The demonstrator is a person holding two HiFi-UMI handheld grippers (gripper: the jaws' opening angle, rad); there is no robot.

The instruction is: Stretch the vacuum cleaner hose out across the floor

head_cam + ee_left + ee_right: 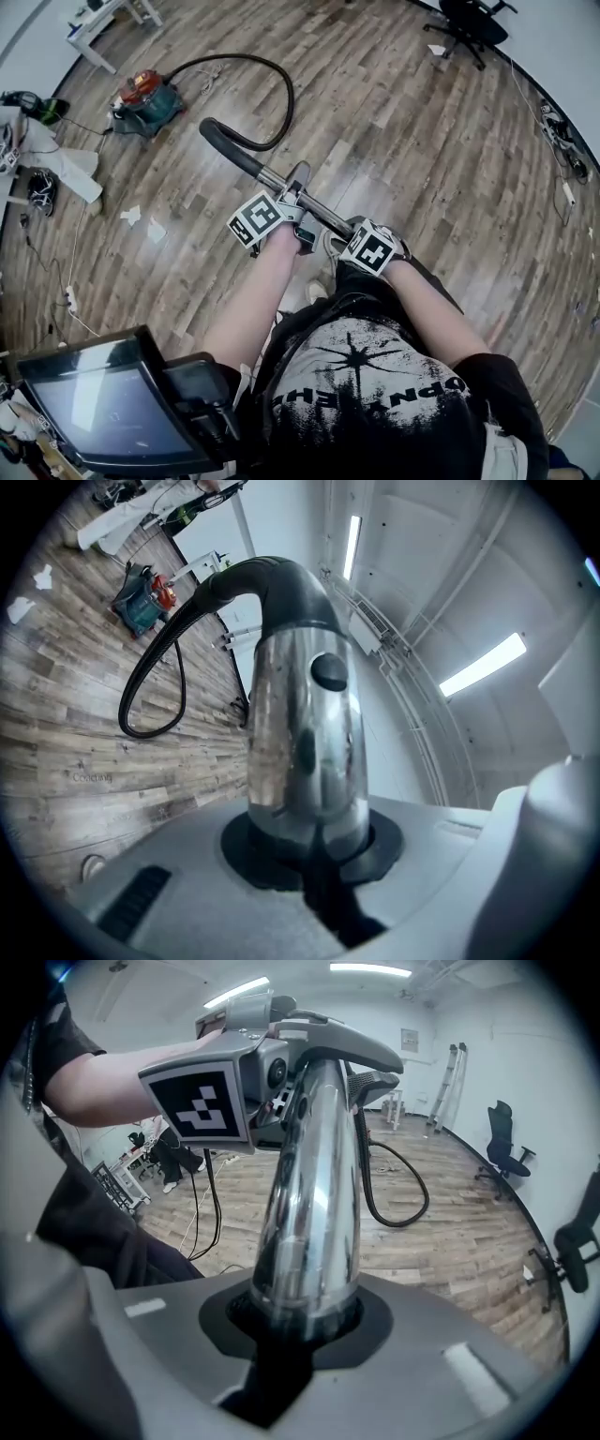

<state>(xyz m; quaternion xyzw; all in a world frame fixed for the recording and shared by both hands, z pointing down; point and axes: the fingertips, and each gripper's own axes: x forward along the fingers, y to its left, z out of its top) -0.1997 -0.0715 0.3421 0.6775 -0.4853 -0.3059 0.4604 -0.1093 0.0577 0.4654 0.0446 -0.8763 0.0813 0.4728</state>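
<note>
Here both grippers are clamped on the vacuum's metal wand [272,178]: the left gripper [298,194] holds it farther along, toward the black curved handle, and the right gripper [343,230] holds it just behind, nearer the person. Each gripper's jaws close narrowly round the tube. The wand's long axis runs from near right to far left, pointing roughly at the vacuum cleaner [145,98] on the wooden floor [403,122]. From the handle the hose [281,89] curls right, then back left to the cleaner, so it lies slack. Straightening it probably means carrying the wand toward the near right, away from the cleaner.
</note>
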